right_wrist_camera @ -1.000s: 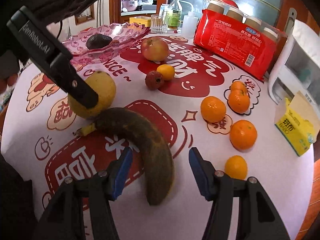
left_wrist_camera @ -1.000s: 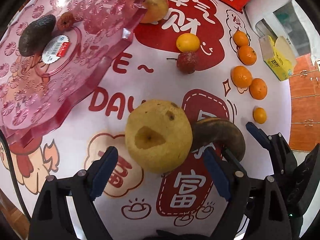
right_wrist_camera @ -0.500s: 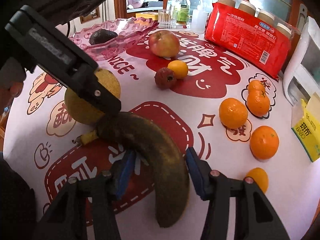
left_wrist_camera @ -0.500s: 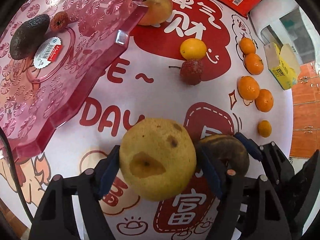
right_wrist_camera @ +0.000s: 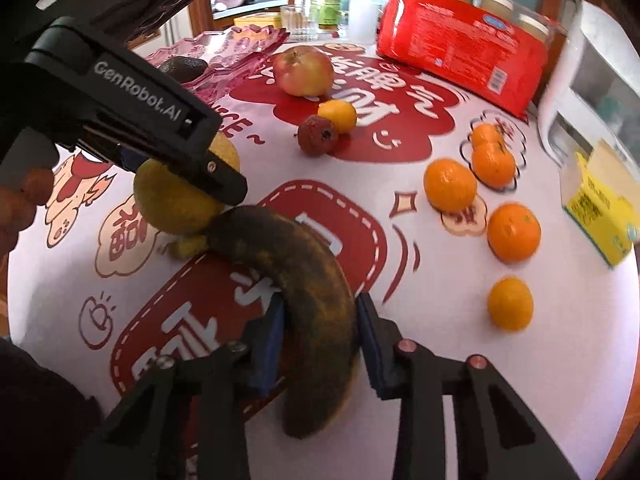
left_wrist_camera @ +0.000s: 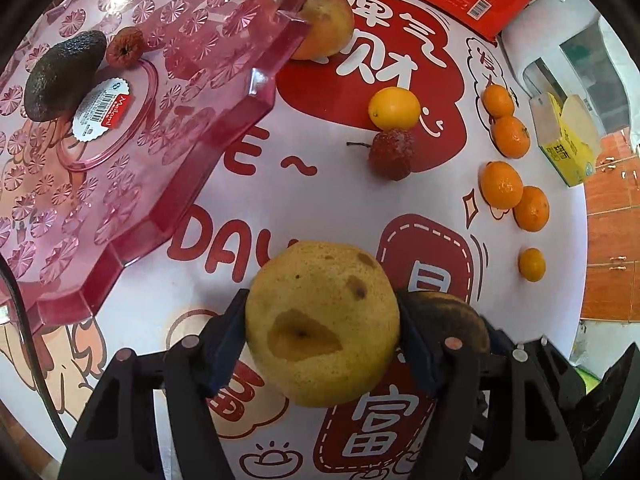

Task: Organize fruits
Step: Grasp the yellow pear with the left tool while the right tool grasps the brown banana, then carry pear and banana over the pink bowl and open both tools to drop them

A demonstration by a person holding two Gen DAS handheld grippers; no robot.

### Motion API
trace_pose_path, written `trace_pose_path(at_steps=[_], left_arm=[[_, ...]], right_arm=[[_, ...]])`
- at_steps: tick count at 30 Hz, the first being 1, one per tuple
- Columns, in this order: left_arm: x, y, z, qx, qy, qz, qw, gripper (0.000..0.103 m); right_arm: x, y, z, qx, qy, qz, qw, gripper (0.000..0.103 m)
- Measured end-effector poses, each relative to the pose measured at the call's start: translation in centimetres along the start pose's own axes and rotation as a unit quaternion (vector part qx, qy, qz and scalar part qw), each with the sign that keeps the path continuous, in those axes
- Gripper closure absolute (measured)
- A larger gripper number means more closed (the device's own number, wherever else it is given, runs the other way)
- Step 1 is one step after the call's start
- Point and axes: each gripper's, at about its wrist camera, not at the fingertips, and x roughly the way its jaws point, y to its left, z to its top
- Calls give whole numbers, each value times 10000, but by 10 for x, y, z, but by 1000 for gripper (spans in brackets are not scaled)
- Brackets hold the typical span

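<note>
My left gripper point(left_wrist_camera: 322, 336) is shut on a yellow pear point(left_wrist_camera: 320, 328) with a brown bruise; it also shows in the right wrist view point(right_wrist_camera: 176, 196). My right gripper point(right_wrist_camera: 320, 332) is shut on a blackened banana point(right_wrist_camera: 304, 288), whose end shows behind the pear point(left_wrist_camera: 452, 320). A pink plastic fruit tray point(left_wrist_camera: 168, 128) at the left holds an avocado point(left_wrist_camera: 60, 72) and a small red fruit point(left_wrist_camera: 126, 46). An apple point(right_wrist_camera: 304, 70), a kumquat point(right_wrist_camera: 338, 114) and a lychee point(right_wrist_camera: 318, 135) lie on the table.
Several mandarins point(right_wrist_camera: 450, 188) lie at the right on the red-and-white tablecloth point(right_wrist_camera: 72, 272). A yellow box point(right_wrist_camera: 600, 208), a white appliance point(right_wrist_camera: 592, 92), a red package point(right_wrist_camera: 460, 56) and bottles point(right_wrist_camera: 330, 12) stand along the far side.
My left gripper closed onto the pear. My right gripper moved forward and closed onto the banana.
</note>
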Motion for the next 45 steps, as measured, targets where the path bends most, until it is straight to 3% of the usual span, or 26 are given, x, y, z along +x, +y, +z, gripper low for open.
trace_pose_path(at_steps=[10,24,36,45], left_arm=[[-20,5,-24,242,-143,-64,9996,36],[-89,40,-73,569,-469,194,9971,36],[-156,103,-78,662,-506,310,9960,35],[-196,156,-48,757,-601,467,9942,35]], right_arm=[[-32,18,-31,953,256,-27,9951,72],[-93,34,-41,1345,-222,-467,9896,72],[-103,75,6,1222,-532,-108,9910,72],[-84,121,61,1314,-694,155,9888,72]])
